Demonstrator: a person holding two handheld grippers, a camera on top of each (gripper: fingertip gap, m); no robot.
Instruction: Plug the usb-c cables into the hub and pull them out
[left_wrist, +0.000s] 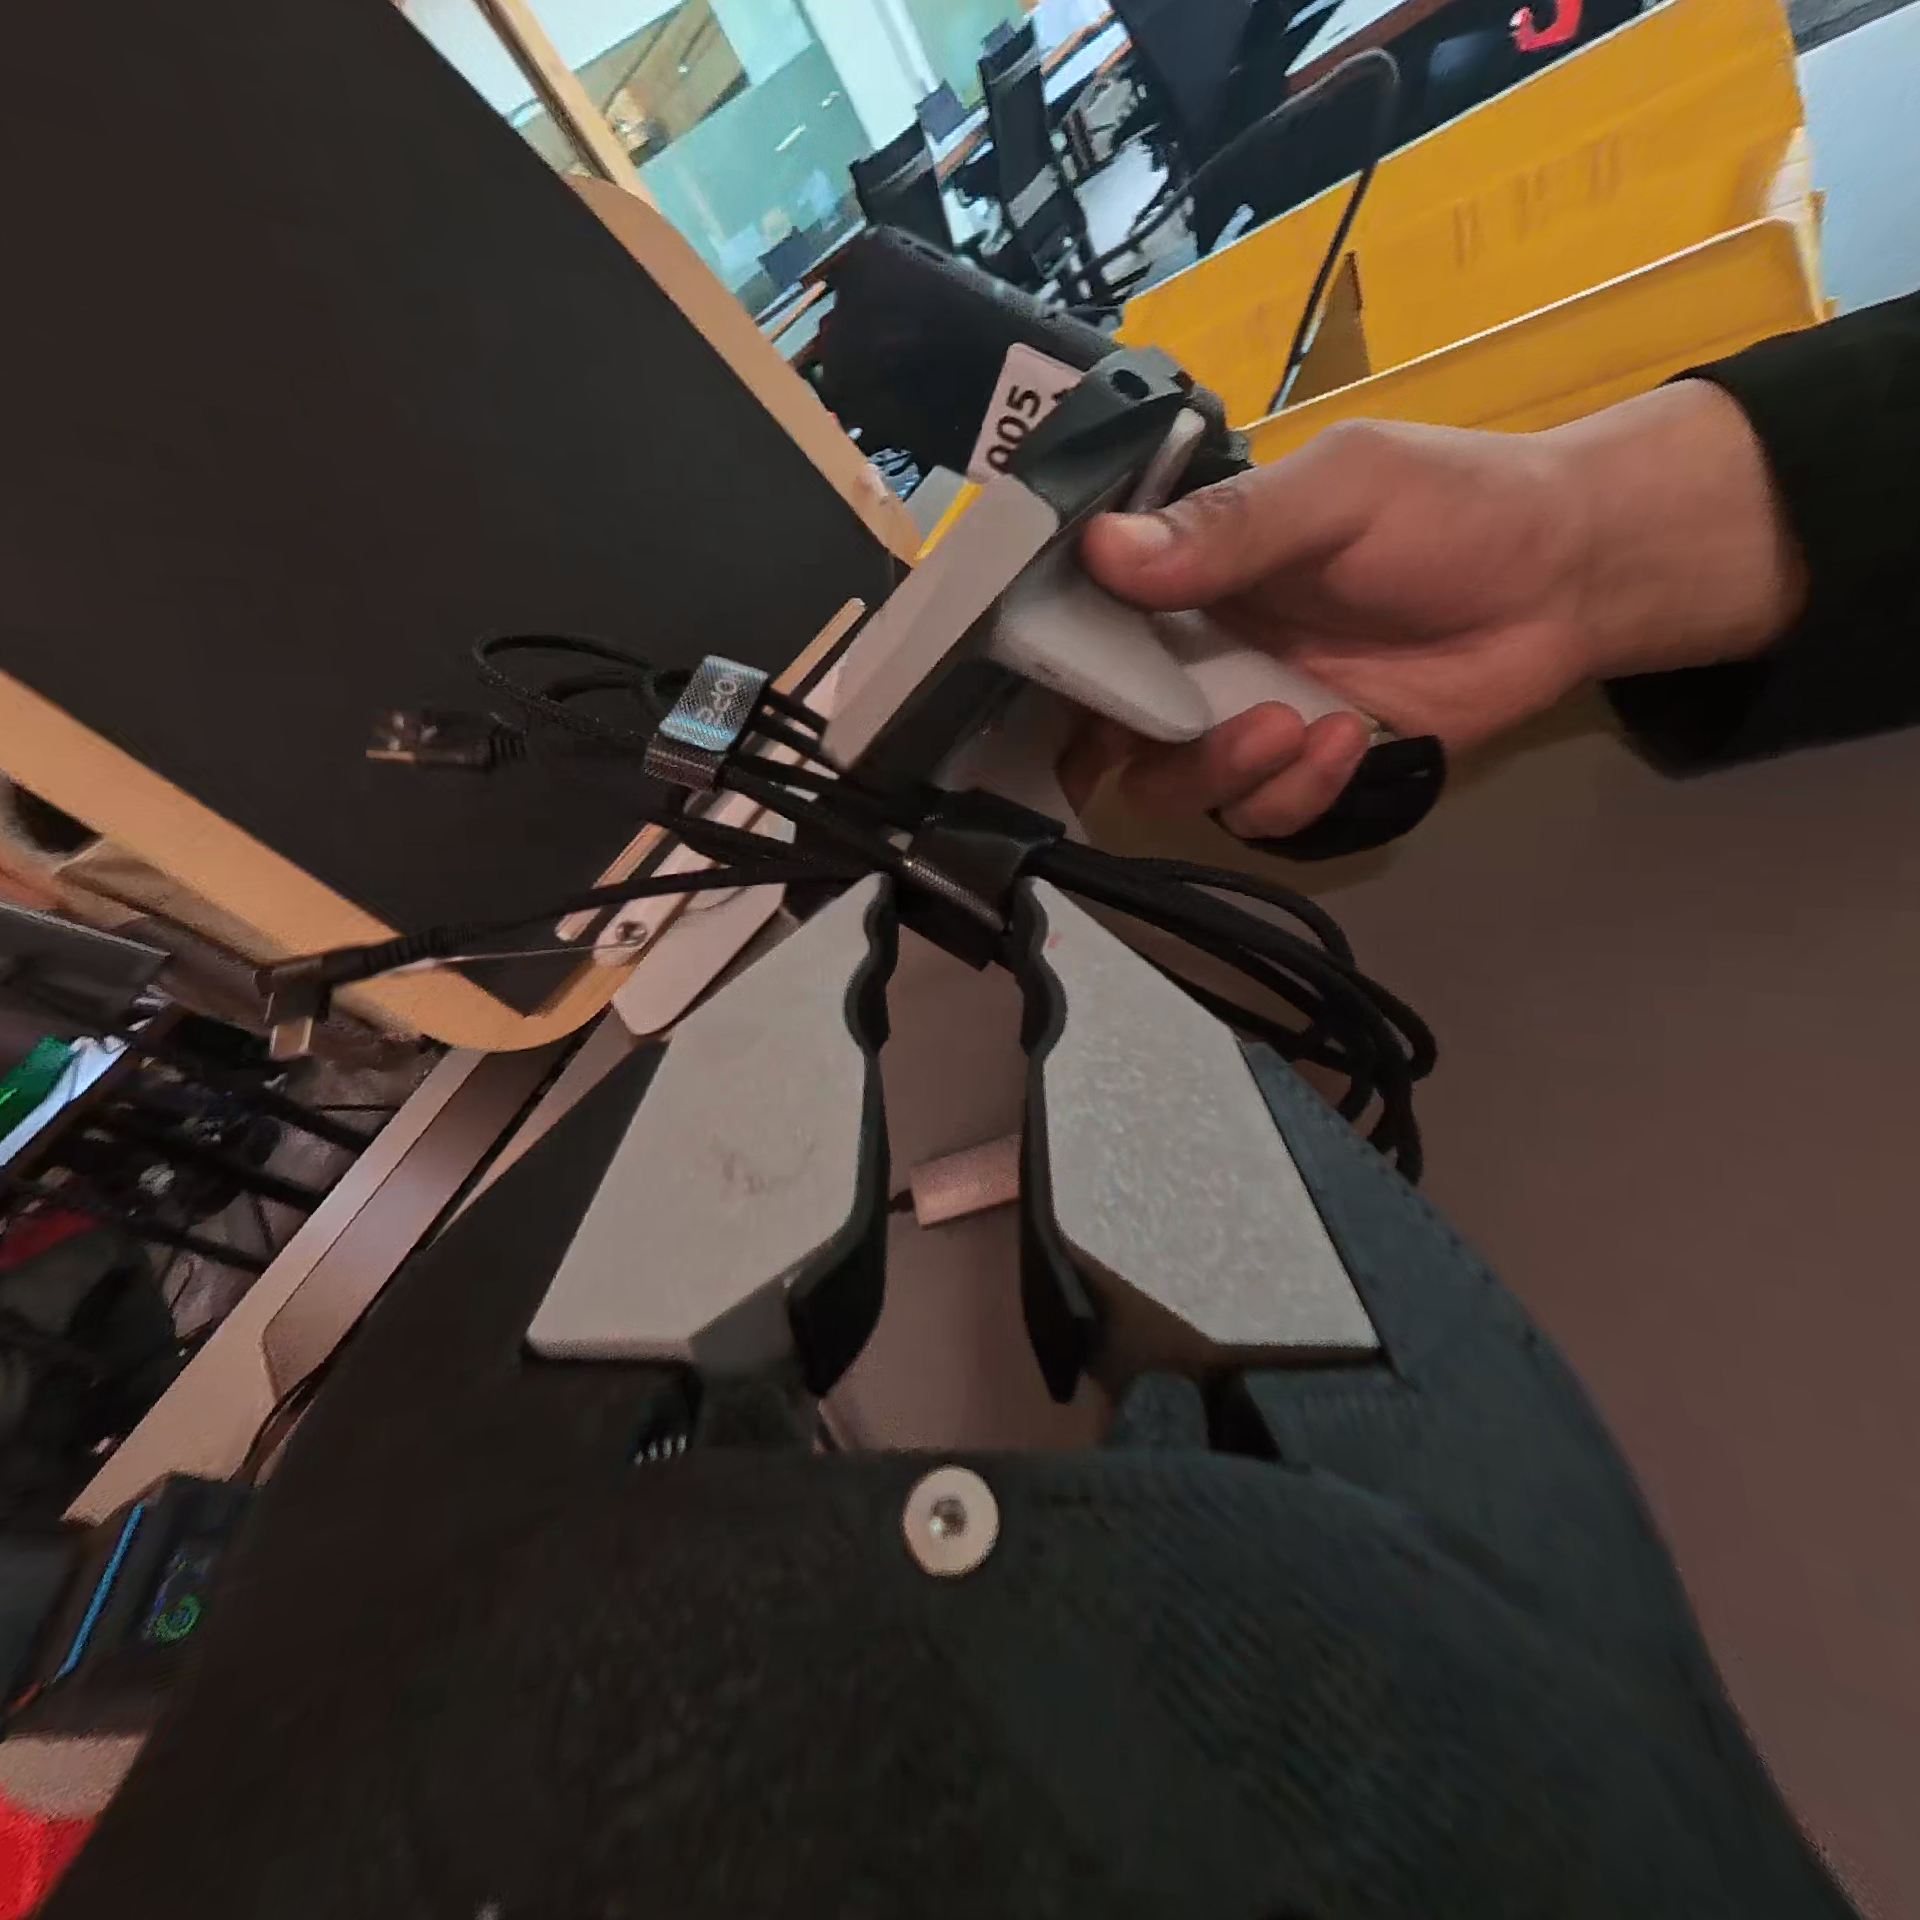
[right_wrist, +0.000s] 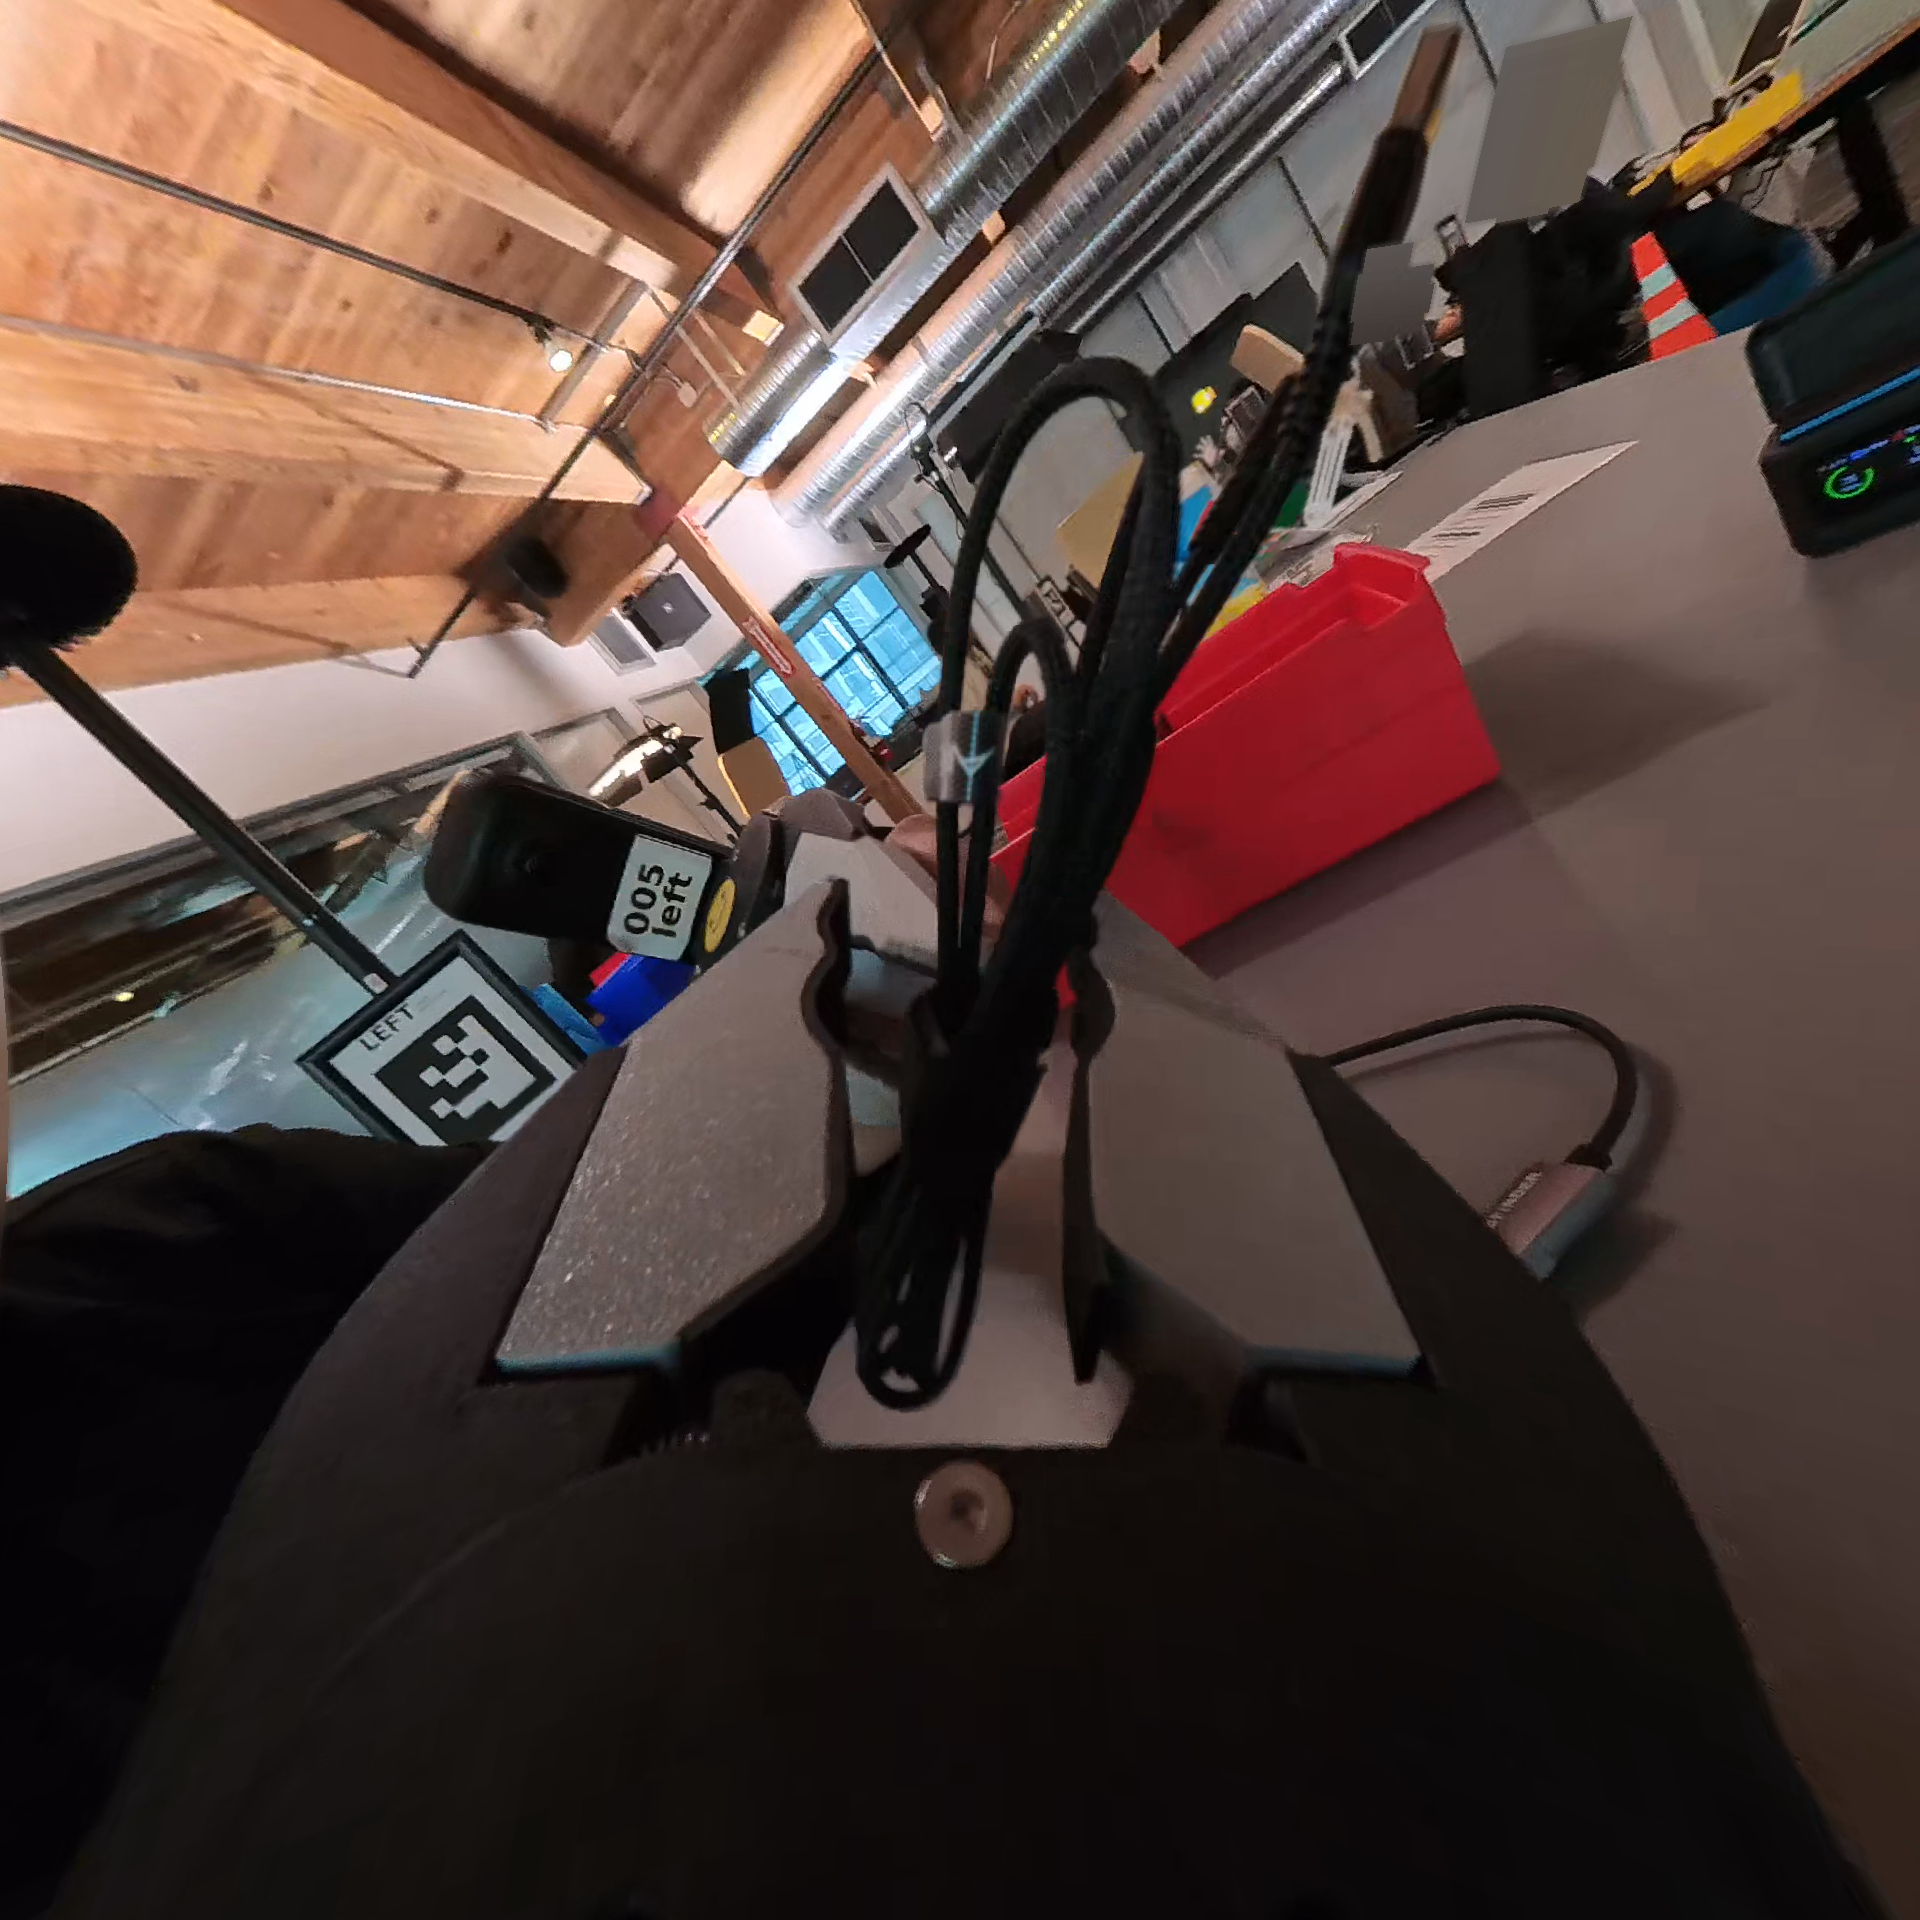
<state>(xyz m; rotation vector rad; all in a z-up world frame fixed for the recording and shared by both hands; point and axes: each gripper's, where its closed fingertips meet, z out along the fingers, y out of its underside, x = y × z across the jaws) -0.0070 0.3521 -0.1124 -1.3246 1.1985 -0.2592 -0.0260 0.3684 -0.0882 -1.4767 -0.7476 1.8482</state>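
Left wrist view: my left gripper (left_wrist: 956, 914) has its fingertips pinched in on the cables (left_wrist: 1195, 935), right at the black strap (left_wrist: 961, 883) that binds them, so it is clamped on the bundle and lifts it off the table (left_wrist: 1662, 1351). On the near side of the strap the loops sag to the right. Beyond it the strands fan out to the left, past a small grey splitter (left_wrist: 707, 727), and end in loose plugs that hang in front of a black panel (left_wrist: 364, 416). None of those plugs is in a socket. My right hand (left_wrist: 1403, 582) comes in from the right, holding the right gripper (left_wrist: 831, 717), whose grey fingers reach toward the splitter. Yellow bins (left_wrist: 1507, 260) stand behind it.

From the right wrist view, the cables (right_wrist: 977, 1143) run up between the fingers of my right gripper (right_wrist: 956, 966), with the loop ends low in the gap near the camera. The bundle does not fill that gap, and I cannot tell whether the fingers press on it or only stand around it. One plug (right_wrist: 1413, 94) sticks up at the top of the frame. My left gripper (right_wrist: 810, 842) shows just past the fingertips, to the left.

The hub (right_wrist: 1548, 1216) lies flat on the grey table (right_wrist: 1714, 883) at the right, with its own short lead curled beside it, well apart from the bundle and with nothing plugged in that I can see. A red bin (right_wrist: 1299, 748) sits farther back.
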